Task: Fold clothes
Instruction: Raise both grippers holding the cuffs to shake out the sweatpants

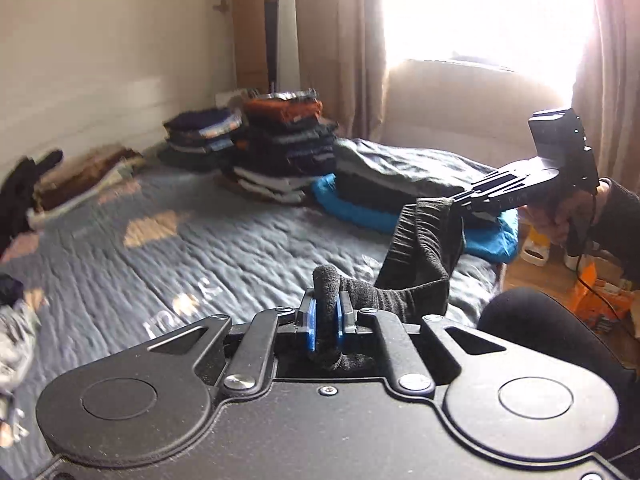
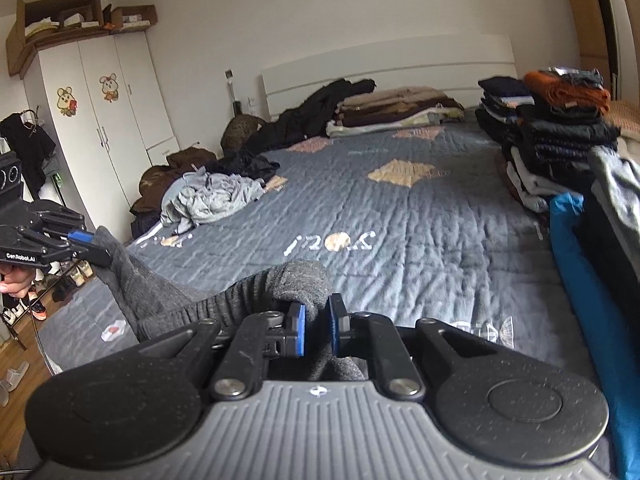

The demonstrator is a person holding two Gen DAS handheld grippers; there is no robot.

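Observation:
A dark grey knit garment hangs stretched between my two grippers above the bed. In the left wrist view my left gripper is shut on one bunched edge of it, with cloth poking up between the blue pads. My right gripper pinches the other edge at the right, held by a hand in a dark sleeve. In the right wrist view my right gripper is shut on the grey garment. The ribbed hem runs left to my left gripper, which clamps the far corner.
A grey quilted bed cover lies below. Folded stacks and a blue garment line the right side. A crumpled light grey pile lies at the left. Brown folded items sit by the headboard, and a white wardrobe stands far left.

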